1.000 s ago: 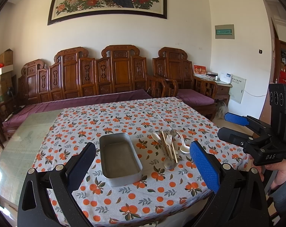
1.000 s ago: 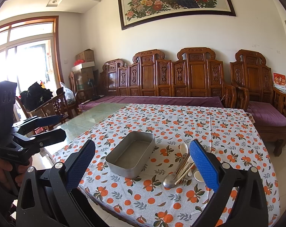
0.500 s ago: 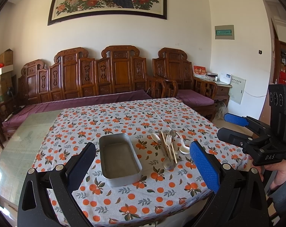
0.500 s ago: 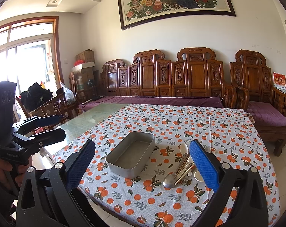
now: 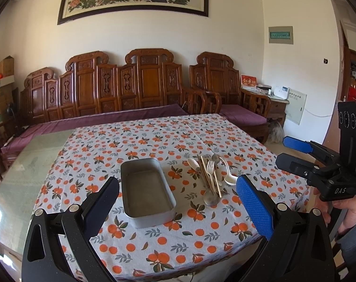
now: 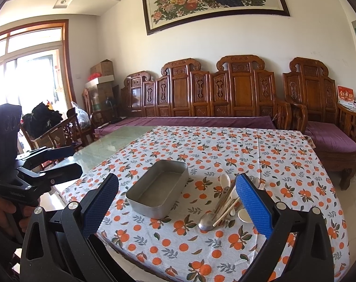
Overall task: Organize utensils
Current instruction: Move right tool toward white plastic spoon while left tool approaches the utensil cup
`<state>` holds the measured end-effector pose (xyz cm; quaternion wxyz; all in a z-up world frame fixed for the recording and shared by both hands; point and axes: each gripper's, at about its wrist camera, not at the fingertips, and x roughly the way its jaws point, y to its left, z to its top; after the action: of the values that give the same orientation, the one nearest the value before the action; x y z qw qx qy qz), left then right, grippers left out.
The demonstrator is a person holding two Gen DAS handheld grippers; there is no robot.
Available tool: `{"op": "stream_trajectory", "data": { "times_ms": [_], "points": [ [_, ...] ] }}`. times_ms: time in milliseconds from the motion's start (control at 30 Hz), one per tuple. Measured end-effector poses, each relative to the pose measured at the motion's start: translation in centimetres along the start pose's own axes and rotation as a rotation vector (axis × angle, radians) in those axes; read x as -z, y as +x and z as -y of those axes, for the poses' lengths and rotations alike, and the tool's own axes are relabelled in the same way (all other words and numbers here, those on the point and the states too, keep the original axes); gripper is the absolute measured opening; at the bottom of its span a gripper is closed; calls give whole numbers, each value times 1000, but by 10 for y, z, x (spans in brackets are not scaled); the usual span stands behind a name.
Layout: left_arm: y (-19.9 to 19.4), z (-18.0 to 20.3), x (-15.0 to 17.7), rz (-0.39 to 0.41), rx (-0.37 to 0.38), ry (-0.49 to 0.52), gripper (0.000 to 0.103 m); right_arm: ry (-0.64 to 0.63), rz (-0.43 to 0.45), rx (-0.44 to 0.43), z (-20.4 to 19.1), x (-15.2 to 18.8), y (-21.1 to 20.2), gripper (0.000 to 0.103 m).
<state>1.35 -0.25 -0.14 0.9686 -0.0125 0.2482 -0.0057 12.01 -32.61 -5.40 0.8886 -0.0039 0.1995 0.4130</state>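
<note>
**On the desk: utensils not yet sorted**

Beside the empty metal tray (image 5: 148,189) a heap of utensils (image 5: 211,176) lies on the desk (image 5: 154,136). Left hand-held gripper (image 5: 178,208) and right hand-held gripper (image 6: 176,208) are held spread, above the near edge, nothing pinched. A first pick is judged pending; one piece must be singled out.
</note>
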Motion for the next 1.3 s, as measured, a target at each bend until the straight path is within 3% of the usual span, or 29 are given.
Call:
{"op": "stream_trajectory", "data": {
  "times_ms": [267,633,933,1300],
  "points": [
    [36,4,-3,-66,-9,21,96,54,-53,60,36,9,25,100],
    [106,-4,-3,-211,-16,-13,96,65,-136,106,77,16,71,83],
    [150,0,-1,-281,8,-2,96,91,-206,149,117,19,115,67],
    [210,25,5,-373,74,16,78,152,-288,195,171,38,163,48]
  ]
}}
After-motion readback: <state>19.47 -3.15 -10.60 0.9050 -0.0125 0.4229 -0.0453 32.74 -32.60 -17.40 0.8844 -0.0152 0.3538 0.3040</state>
